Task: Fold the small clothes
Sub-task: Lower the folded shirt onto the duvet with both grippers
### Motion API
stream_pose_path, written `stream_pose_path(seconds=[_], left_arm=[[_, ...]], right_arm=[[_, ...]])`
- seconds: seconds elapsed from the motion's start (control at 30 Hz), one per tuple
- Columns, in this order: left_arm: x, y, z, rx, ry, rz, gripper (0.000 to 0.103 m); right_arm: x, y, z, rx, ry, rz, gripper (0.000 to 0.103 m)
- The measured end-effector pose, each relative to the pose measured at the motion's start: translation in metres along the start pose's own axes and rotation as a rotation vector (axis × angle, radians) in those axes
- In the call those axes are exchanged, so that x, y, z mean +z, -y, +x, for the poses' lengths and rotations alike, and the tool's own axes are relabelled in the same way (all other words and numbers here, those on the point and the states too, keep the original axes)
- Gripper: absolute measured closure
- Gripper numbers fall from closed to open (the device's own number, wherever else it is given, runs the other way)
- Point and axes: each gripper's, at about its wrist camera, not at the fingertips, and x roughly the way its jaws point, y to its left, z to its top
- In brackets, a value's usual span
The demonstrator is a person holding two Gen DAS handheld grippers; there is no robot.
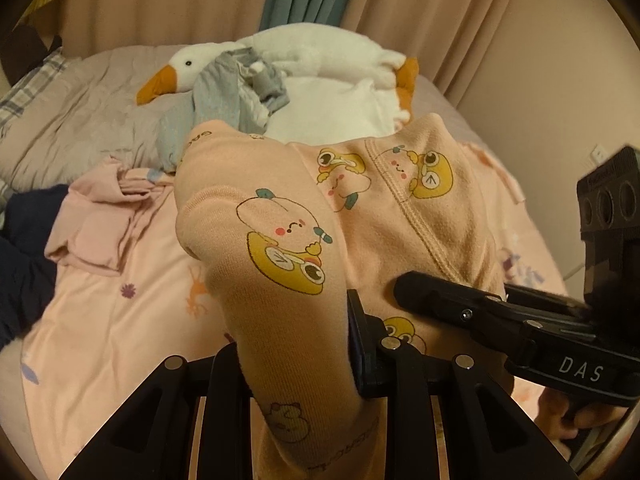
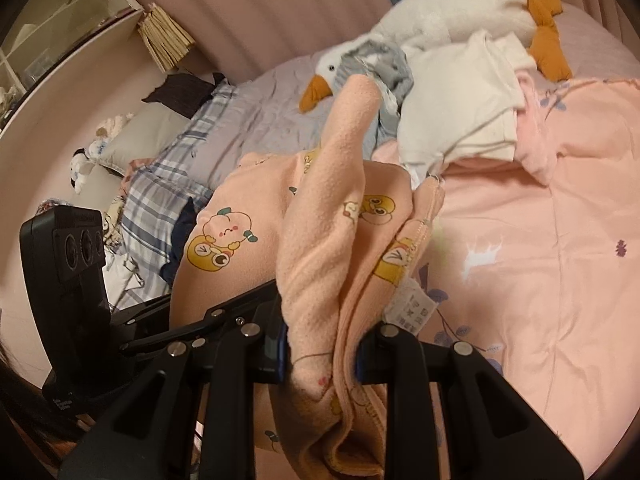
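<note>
A peach baby garment (image 1: 280,232) with yellow cartoon prints hangs bunched above the bed. My left gripper (image 1: 298,364) is shut on its cloth, which drapes over and between the fingers. My right gripper (image 2: 322,354) is shut on another part of the same garment (image 2: 320,240), beside its white care label (image 2: 412,306). The right gripper also shows in the left wrist view (image 1: 480,312) at the right, close against the cloth. The left gripper shows in the right wrist view (image 2: 192,332) at the left, partly hidden by the garment.
A pink printed quilt (image 2: 560,240) covers the bed. A white plush goose (image 1: 320,56) lies at the back with grey (image 1: 236,88) and white clothes (image 2: 460,108) on it. Pink and navy clothes (image 1: 100,224) lie at the left. Curtains hang behind.
</note>
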Motion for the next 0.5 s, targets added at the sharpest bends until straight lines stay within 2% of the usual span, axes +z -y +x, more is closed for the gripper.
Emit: stream_pose_path(seconds=[0.07, 0.13, 0.2, 0.3, 0.33, 0.37, 0.4, 0.43, 0.5], left_arm=[[-0.011, -0.011, 0.030, -0.005, -0.032, -0.027, 0.077], [-0.029, -0.028, 0.069, -0.034, -0.100, -0.090, 0.077], [-0.048, -0.038, 0.099, -0.045, -0.138, -0.100, 0.077], [-0.081, -0.048, 0.142, -0.022, -0.224, -0.099, 0.076], [-0.091, -0.051, 0.150, -0.014, -0.242, -0.105, 0.073], [-0.100, -0.054, 0.152, -0.019, -0.220, -0.110, 0.073], [-0.104, -0.057, 0.149, -0.027, -0.192, -0.120, 0.070], [-0.105, -0.063, 0.146, -0.055, -0.182, -0.158, 0.069], [-0.105, -0.072, 0.145, -0.090, -0.192, -0.234, 0.068]], right_arm=[[-0.004, 0.015, 0.017, 0.001, -0.021, -0.002, 0.078], [-0.013, 0.034, 0.041, -0.010, -0.062, 0.032, 0.078], [-0.029, 0.060, 0.074, -0.027, -0.128, 0.079, 0.078], [-0.059, 0.097, 0.119, -0.052, -0.235, 0.171, 0.078], [-0.066, 0.104, 0.129, -0.055, -0.268, 0.188, 0.078], [-0.077, 0.112, 0.142, -0.066, -0.328, 0.188, 0.078], [-0.086, 0.119, 0.151, -0.090, -0.351, 0.180, 0.078], [-0.092, 0.126, 0.150, -0.049, -0.308, 0.195, 0.079], [-0.096, 0.134, 0.145, 0.002, -0.285, 0.260, 0.079]])
